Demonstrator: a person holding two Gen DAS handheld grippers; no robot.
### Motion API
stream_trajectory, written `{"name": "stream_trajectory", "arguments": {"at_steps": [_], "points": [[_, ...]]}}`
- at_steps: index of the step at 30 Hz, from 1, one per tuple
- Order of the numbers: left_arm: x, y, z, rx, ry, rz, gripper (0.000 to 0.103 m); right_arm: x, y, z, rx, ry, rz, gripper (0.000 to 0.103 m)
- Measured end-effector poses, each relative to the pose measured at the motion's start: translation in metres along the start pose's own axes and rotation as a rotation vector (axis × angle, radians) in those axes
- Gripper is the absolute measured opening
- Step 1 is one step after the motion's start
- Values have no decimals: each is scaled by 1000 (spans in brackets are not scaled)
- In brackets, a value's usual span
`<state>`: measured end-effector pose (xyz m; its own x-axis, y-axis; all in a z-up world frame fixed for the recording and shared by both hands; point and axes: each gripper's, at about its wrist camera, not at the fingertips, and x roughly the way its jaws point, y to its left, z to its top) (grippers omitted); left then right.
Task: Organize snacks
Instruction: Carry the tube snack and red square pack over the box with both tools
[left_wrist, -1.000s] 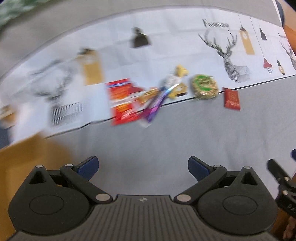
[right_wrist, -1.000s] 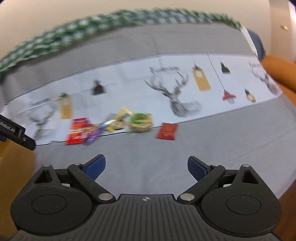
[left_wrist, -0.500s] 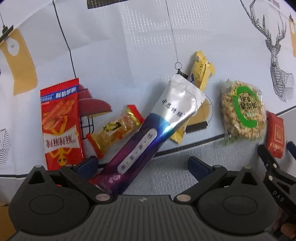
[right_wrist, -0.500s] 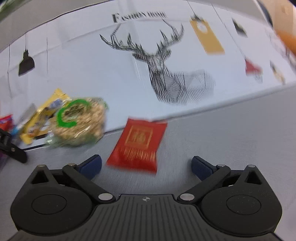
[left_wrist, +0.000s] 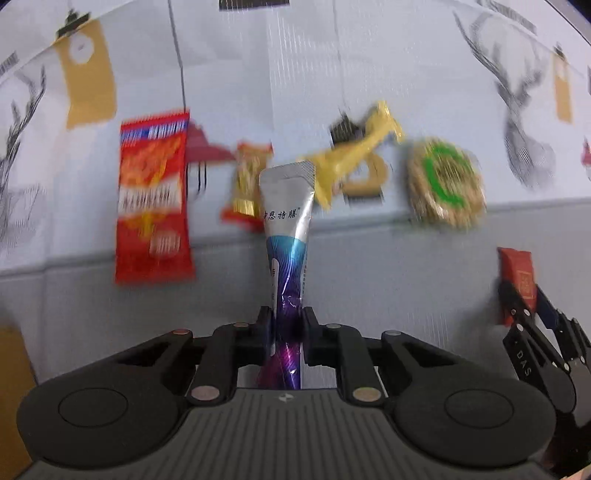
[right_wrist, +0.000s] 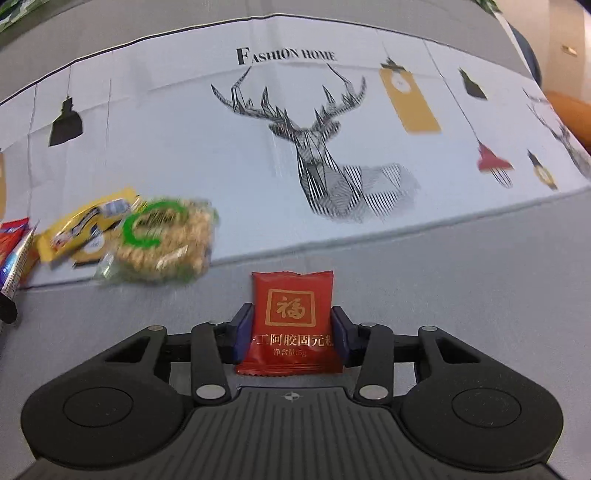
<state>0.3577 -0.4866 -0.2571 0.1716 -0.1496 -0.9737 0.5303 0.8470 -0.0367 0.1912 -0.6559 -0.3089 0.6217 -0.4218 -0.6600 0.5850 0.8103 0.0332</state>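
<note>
Closing left tongs (left_wrist: 287, 325) pinching purple stick pack (left_wrist: 286, 236), closing right tongs (right_wrist: 291, 334) squeezing red sachet (right_wrist: 291, 321)

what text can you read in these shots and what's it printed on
"FASHION HOME": printed cloth
"福", "阿胶固元": small red packet; its last character and the weight line are unclear
"中恩特膳": silver-purple sachet
"DAS": right hand-held gripper
Big red bag, yellow packet, peanut pack: blurred

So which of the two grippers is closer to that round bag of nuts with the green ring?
Right. The right gripper, closing on the small red packet, sits just below the nut bag; the left gripper is farther off, gripping the purple stick pack.
</note>
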Motion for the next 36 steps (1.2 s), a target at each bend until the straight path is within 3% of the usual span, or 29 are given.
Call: {"name": "stream_trajectory", "arguments": {"at_steps": [5,11,16,23,28,36], "points": [[-34,9,-52,-4,-9,-39,17,-52,-7,-24,122,44,35,44],[-120,27,-104,0,-118,-49,17,-138,-2,-18,171,-64,68,45],[-198,54,-163,-4,-215,5,17,-215,14,-11,170,-153,120,45],[-272,108,-260,-45,-268,81,17,-334,62,-34,69,-226,247,45],[-304,143,-337,-74,-294,139,17,-409,103,-63,-8,-202,396,45],[-330,169,-432,-130,-331,150,17,-499,175,-118,-211,-155,593,45]]}}
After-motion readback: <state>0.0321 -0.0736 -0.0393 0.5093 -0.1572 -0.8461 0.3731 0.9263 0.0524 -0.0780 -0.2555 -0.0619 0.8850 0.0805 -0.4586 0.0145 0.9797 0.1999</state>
